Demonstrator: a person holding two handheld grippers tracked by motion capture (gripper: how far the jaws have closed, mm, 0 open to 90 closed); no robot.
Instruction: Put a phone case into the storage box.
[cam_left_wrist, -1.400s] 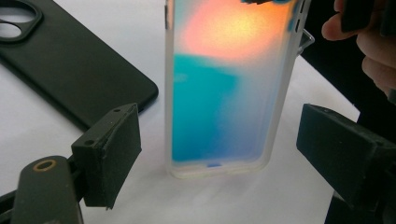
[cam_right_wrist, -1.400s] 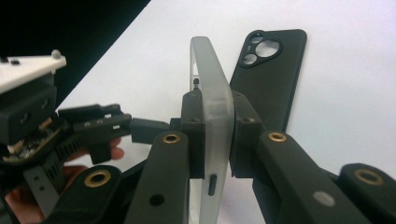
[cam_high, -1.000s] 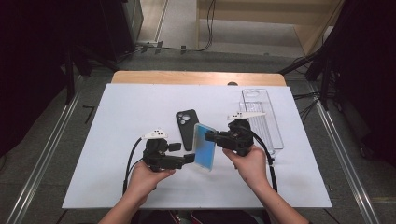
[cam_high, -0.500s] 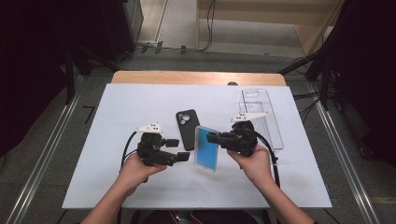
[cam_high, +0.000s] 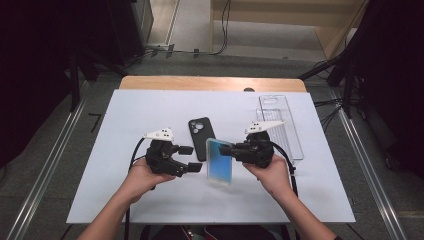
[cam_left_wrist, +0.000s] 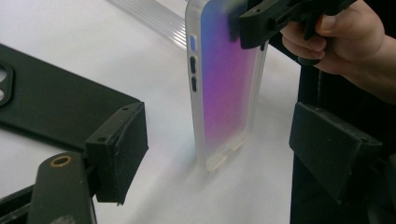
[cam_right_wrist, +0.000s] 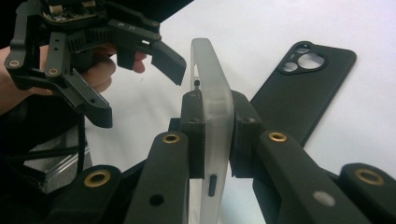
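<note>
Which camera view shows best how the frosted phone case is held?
The right gripper view: the right hand-held gripper clamps the frosted phone case edge-on between its pads. The left gripper view shows its iridescent face; the high view, it standing upright.

One camera hangs high on the person's side, looking forward and down over the whole white worktop (cam_high: 150, 110). Another rides the left tool (cam_high: 186, 159) and looks close along its jaws toward the frosted phone case (cam_left_wrist: 224, 84). The third sits on the right tool (cam_high: 235, 150), almost against that case (cam_right_wrist: 212, 121). All three share the case and the black case (cam_high: 200, 137) lying behind it.
</note>
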